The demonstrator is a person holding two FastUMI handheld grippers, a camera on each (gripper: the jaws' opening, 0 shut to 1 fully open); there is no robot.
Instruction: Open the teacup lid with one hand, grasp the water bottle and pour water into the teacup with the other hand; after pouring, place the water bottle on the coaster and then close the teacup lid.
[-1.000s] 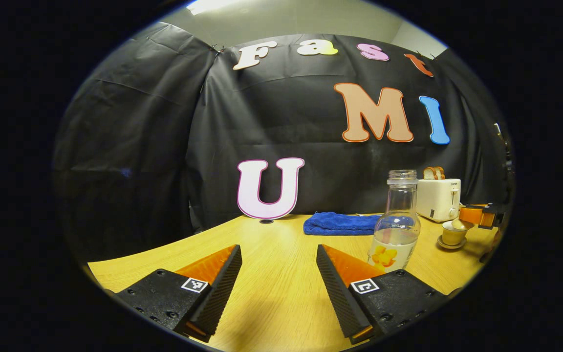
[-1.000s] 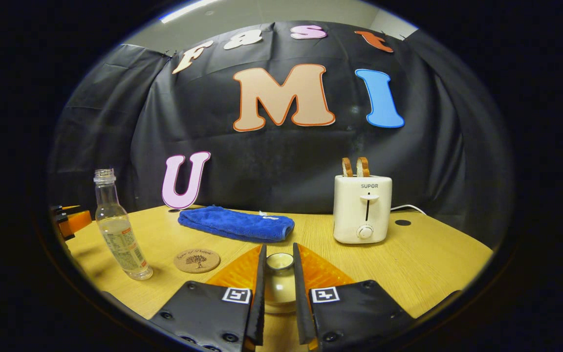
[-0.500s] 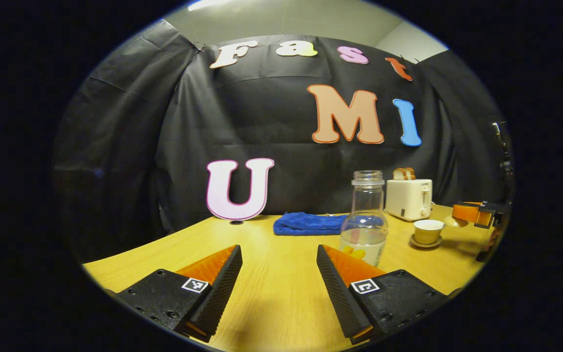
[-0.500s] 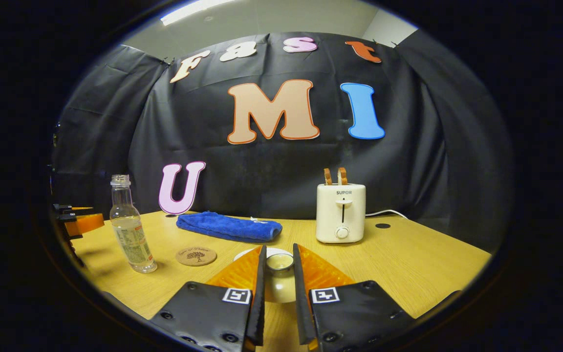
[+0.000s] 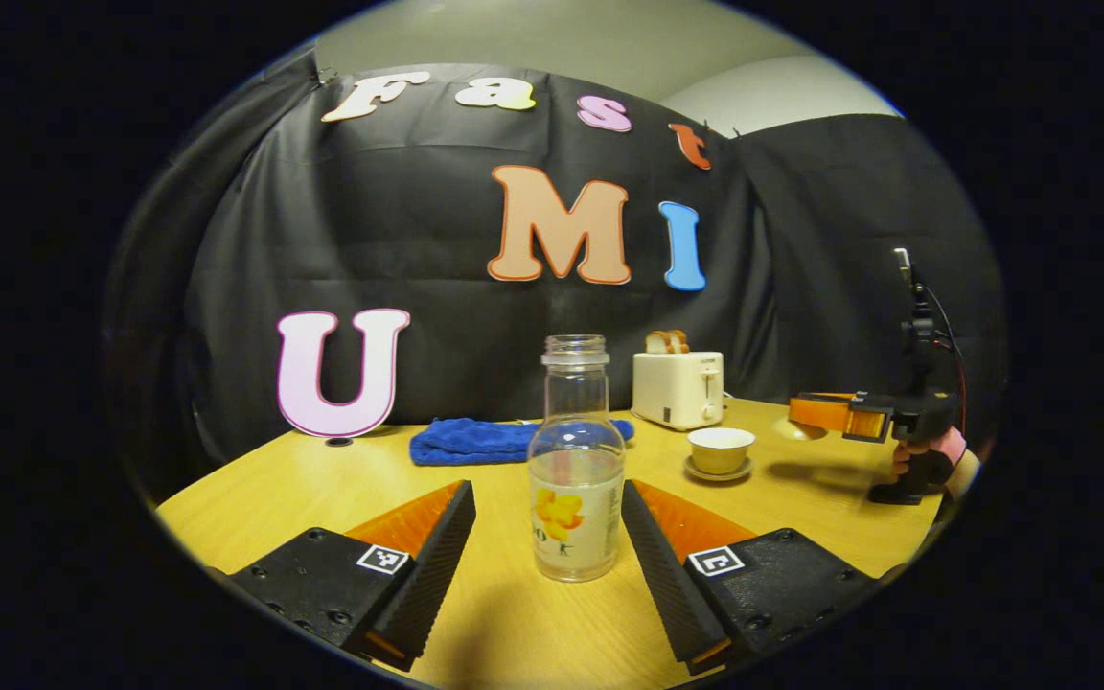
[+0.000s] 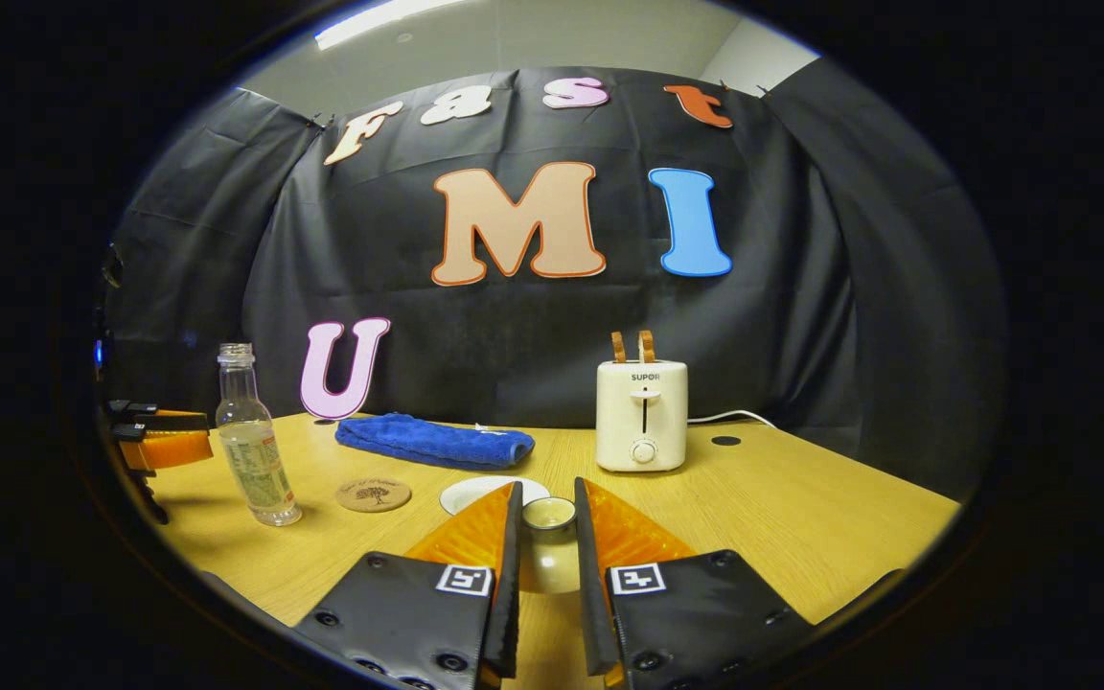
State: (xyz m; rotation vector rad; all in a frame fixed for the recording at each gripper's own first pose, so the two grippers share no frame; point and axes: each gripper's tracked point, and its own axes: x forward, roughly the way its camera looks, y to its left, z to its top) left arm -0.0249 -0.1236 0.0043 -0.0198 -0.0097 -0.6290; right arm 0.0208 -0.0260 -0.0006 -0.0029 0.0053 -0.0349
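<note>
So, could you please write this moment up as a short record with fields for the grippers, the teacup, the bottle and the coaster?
left gripper: open, fingers either side of the bottle, not touching it
right gripper: shut on the beige teacup lid, held above the table
teacup: pale cup on its saucer, uncovered
bottle: clear, uncapped plastic water bottle, upright on the wooden table, partly filled
coaster: round cork disc, bare, beside the bottle
other items: blue folded cloth, white toaster

A staged recording booth: black cloth wall (image 6: 801, 316) behind a wooden desk (image 6: 801, 517), toaster (image 6: 641, 416) and blue towel (image 6: 432, 442) as props.
</note>
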